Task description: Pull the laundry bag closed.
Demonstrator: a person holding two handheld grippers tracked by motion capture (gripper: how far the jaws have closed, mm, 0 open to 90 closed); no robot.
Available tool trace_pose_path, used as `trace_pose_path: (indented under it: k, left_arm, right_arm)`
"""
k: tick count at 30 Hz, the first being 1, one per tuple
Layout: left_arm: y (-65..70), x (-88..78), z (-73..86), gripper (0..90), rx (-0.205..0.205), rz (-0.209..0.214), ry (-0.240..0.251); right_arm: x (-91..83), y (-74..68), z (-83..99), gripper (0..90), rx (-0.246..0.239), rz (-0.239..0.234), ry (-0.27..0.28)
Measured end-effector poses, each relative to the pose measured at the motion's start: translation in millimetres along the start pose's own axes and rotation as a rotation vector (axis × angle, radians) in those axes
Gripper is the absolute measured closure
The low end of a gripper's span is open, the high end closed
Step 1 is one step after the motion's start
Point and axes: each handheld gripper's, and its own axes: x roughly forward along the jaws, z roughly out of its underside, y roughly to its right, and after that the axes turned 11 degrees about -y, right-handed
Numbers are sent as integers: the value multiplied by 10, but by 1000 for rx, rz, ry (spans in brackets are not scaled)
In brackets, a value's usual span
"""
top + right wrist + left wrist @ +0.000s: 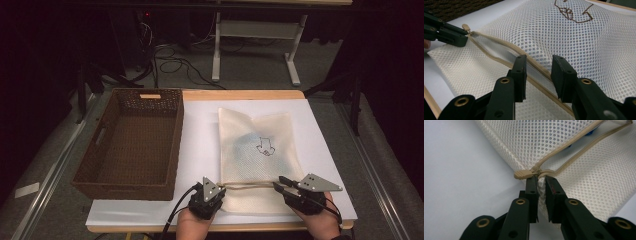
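Observation:
A cream mesh bag (250, 125) lies flat on the white board (200, 145), its zipper (250, 185) along the near edge and partly undone. My left gripper (222, 188) (540, 178) is shut on the bag's mesh edge at the zipper's left end, just below the tan zipper pull (522, 173). At the zipper's right end my right gripper (276, 183) (539, 62) rests on the bag, jaws apart, with the zipper tape (536, 68) running between them. The left gripper (465, 38) and the pull (465, 27) also appear far left in the right gripper view. Something blue (590, 133) shows through the mesh.
An empty brown wicker basket (127, 189) stands on the left of the board, close to the bag. A brown stitched drawing (265, 146) marks the bag's top face. The board's near edge lies just under both hands. Cables and a white table frame (216, 55) are on the floor beyond.

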Motion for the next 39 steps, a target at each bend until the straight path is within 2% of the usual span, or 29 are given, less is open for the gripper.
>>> trace_pose_path:
  k: [3,6,9,12,14,16,18,20,22,25,28,30,33,35,37,39]
  left_arm:
    - [-12,-2,0,725,-4,4,-2]
    - [-35,-6,-9,669,-28,12,13]
    - [-44,-14,-20,641,-21,2,24]
    - [-16,-43,-32,649,17,-12,48]
    - [27,-55,-43,708,34,23,65]
    - [84,-68,-56,699,70,32,76]
    - [117,-100,-63,698,86,25,85]
    - [84,-153,-50,699,64,19,97]
    - [9,-183,-28,711,25,20,86]
    - [-121,-143,43,704,-56,53,30]
    - [-152,-27,71,647,-103,100,-31]
    - [-138,47,72,623,-111,111,-54]
    - [-103,99,50,639,-125,109,-44]
    - [-86,114,38,733,-122,114,-46]
    - [-52,113,31,807,-95,93,-42]
    - [-20,100,18,834,-80,75,-23]
  right_arm:
    - [6,-2,6,661,-1,0,-5]
    - [10,6,14,661,-2,-3,-5]
    - [4,23,20,661,1,-3,-8]
    - [6,29,22,662,7,-2,-9]
    - [11,23,23,662,12,-2,-11]
    - [17,21,21,662,3,-1,-10]
    - [17,19,20,662,1,-1,-14]
    - [14,18,22,663,0,1,-10]
    - [8,17,25,663,9,0,-9]
    - [10,24,27,663,11,-2,-9]
    - [5,20,25,663,8,-1,-7]
    - [0,18,25,663,6,-2,-6]
    - [2,15,22,661,0,-6,-8]
    - [10,-10,12,658,-4,-12,-10]
    - [10,-50,-8,656,-16,-21,-6]
    - [2,-113,-32,654,-29,-34,1]
